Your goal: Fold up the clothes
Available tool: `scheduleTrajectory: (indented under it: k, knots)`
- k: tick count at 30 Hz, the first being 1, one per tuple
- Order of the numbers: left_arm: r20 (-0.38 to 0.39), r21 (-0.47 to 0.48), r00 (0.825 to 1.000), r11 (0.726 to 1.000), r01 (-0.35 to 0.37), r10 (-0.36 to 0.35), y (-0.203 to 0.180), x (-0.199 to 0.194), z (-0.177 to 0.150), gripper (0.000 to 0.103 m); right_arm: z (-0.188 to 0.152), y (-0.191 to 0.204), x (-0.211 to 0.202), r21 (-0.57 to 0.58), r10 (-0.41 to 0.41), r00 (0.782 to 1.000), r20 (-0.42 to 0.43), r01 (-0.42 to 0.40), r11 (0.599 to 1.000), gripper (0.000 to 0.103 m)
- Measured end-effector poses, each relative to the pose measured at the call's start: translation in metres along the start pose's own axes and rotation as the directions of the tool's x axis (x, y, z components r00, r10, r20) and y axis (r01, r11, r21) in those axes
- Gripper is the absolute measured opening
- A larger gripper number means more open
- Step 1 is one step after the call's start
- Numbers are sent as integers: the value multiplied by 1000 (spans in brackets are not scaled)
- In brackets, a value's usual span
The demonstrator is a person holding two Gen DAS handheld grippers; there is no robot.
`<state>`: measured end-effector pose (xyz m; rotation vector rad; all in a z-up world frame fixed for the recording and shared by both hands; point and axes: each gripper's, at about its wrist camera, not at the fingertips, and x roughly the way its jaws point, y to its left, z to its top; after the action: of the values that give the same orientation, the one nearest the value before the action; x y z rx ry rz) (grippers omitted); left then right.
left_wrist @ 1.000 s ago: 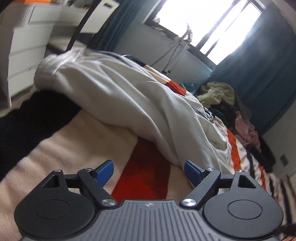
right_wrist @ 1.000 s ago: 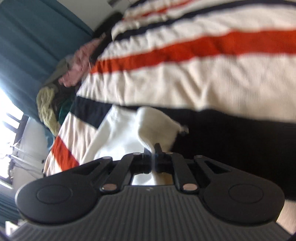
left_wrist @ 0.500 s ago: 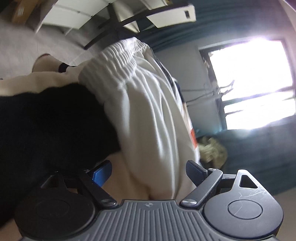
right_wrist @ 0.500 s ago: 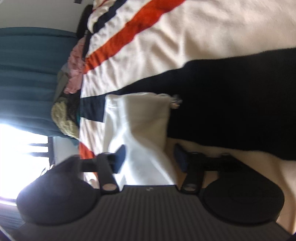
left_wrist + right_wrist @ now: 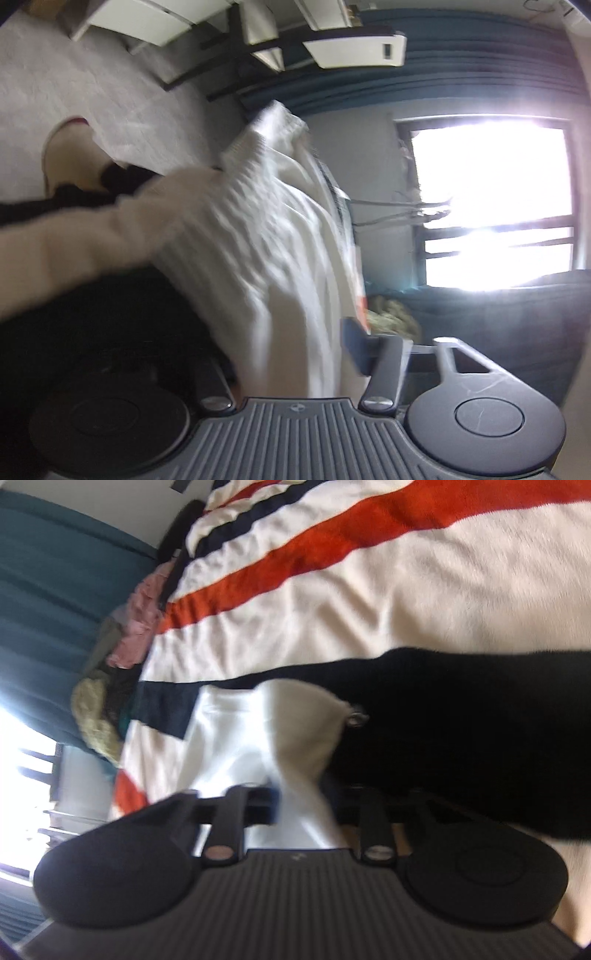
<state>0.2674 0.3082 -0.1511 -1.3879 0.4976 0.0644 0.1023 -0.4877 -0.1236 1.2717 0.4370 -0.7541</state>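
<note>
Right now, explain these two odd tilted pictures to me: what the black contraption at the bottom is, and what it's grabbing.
No robot here: a person holds a two-finger gripper in each hand, each carrying a wide-angle camera looking along its fingers. One picture comes from the left gripper, the other from the right gripper. Both are closing their jaws, with a white garment between them. It lies on a striped blanket of cream, red and dark bands covering a bed. More clothes are piled by the teal curtain.

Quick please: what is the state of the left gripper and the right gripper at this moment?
Left gripper: jaws closing, white garment between them.
Right gripper: jaws closing on a fold of the same white garment.
</note>
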Motion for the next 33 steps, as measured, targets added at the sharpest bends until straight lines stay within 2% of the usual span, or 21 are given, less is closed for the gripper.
scheduleTrajectory:
  k: [3, 5, 9, 10, 14, 17, 21, 23, 26, 29, 31, 33]
  knots:
    - [-10, -53, 999, 998, 32, -33, 11, 4, 11, 19, 7, -1, -2, -7, 0, 998, 55, 1, 1000, 6]
    - [6, -21, 999, 999, 32, -32, 4, -2, 14, 10, 14, 0, -8, -20, 26, 994, 106, -24, 1000, 6]
    - [67, 130, 997, 991, 19, -28, -26, -24, 20, 8, 26, 2, -26, -74, 97, 977, 190, -84, 994, 5]
    - [80, 135, 996, 990, 32, -43, -31, -33, 23, 7, 28, 3, -30, -92, 104, 973, 206, -87, 992, 5]
    - [141, 64, 982, 991, 120, -128, -36, -73, 31, 7, 34, 2, -35, -102, 91, 965, 244, -68, 992, 5]
    - [179, 63, 976, 992, 112, -121, -33, -101, 34, 7, 36, 3, -28, -135, 41, 973, 227, -10, 991, 5]
    - [204, 72, 972, 992, 102, -115, -35, -144, 24, 7, 35, 1, -31, -131, 29, 969, 245, 4, 991, 5]
    - [230, 59, 967, 993, 102, -113, -36, -161, 26, 2, 34, 2, -36, -139, 31, 965, 262, 6, 990, 5]
    - [237, 53, 970, 998, 42, -54, -39, -185, 14, 2, 35, -1, -39, -135, 4, 959, 282, 36, 990, 5]
    - [210, 74, 976, 994, -82, 65, -37, -187, 16, 2, 37, -4, -41, -122, -38, 954, 299, 78, 989, 5]
    - [191, 96, 965, 975, -198, 177, -35, -182, 13, 2, 38, -7, -35, -120, -90, 955, 283, 129, 984, 5]
    - [179, 114, 947, 950, -290, 268, -31, -176, 12, 3, 37, -9, -27, -139, -148, 955, 255, 187, 972, 5]
